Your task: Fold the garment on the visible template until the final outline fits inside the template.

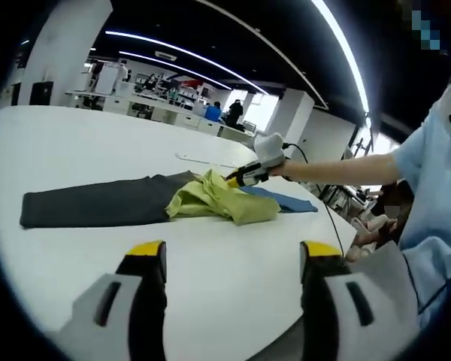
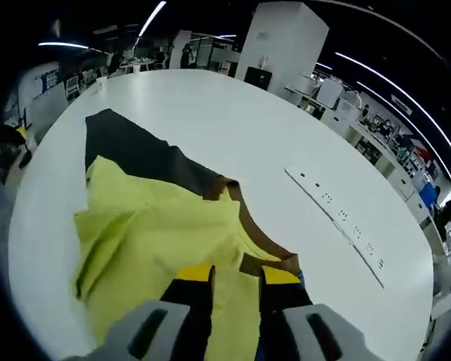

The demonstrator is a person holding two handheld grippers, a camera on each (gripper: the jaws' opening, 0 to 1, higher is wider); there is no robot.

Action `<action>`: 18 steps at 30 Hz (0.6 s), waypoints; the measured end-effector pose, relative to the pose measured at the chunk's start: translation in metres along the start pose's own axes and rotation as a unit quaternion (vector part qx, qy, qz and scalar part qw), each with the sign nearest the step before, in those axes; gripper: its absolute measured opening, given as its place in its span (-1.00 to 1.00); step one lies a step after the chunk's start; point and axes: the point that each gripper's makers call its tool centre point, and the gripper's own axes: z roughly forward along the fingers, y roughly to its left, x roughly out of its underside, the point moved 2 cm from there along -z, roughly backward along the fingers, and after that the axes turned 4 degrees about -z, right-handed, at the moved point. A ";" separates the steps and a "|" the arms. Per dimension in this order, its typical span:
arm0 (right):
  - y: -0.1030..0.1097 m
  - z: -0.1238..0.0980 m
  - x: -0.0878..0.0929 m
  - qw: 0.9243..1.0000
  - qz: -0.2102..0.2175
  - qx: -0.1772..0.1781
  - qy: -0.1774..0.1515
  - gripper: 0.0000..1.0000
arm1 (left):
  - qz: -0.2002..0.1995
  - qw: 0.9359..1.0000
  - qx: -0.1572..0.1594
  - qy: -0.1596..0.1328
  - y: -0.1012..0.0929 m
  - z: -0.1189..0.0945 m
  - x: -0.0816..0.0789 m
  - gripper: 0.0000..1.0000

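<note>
1. Left gripper (image 1: 233, 259): jaws wide, nothing between them, over the bare white bench (image 1: 75, 135)
2. Yellow-green garment (image 1: 222, 199): crumpled ahead of the left jaws, lying partly on a dark grey cloth (image 1: 98, 203) and a blue cloth (image 1: 282, 199)
3. Right gripper (image 2: 237, 274): jaws narrow, pinching the garment's edge (image 2: 158, 241)
4. Right gripper view adds a brown collar band (image 2: 248, 226) and a white strip (image 2: 338, 218) right of the jaws
</note>
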 end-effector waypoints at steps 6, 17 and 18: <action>0.010 -0.016 0.000 0.997 0.062 -0.030 -0.043 -0.14 | 0.000 1.000 0.008 0.000 -0.003 0.003 -0.001 0.41; 0.031 -0.054 0.008 0.990 0.096 -0.054 -0.091 0.63 | 0.007 0.999 0.033 0.013 -0.006 0.018 -0.003 0.40; 0.032 -0.057 0.009 0.989 0.100 -0.054 -0.096 0.68 | 0.007 0.999 0.035 0.014 -0.006 0.020 -0.004 0.40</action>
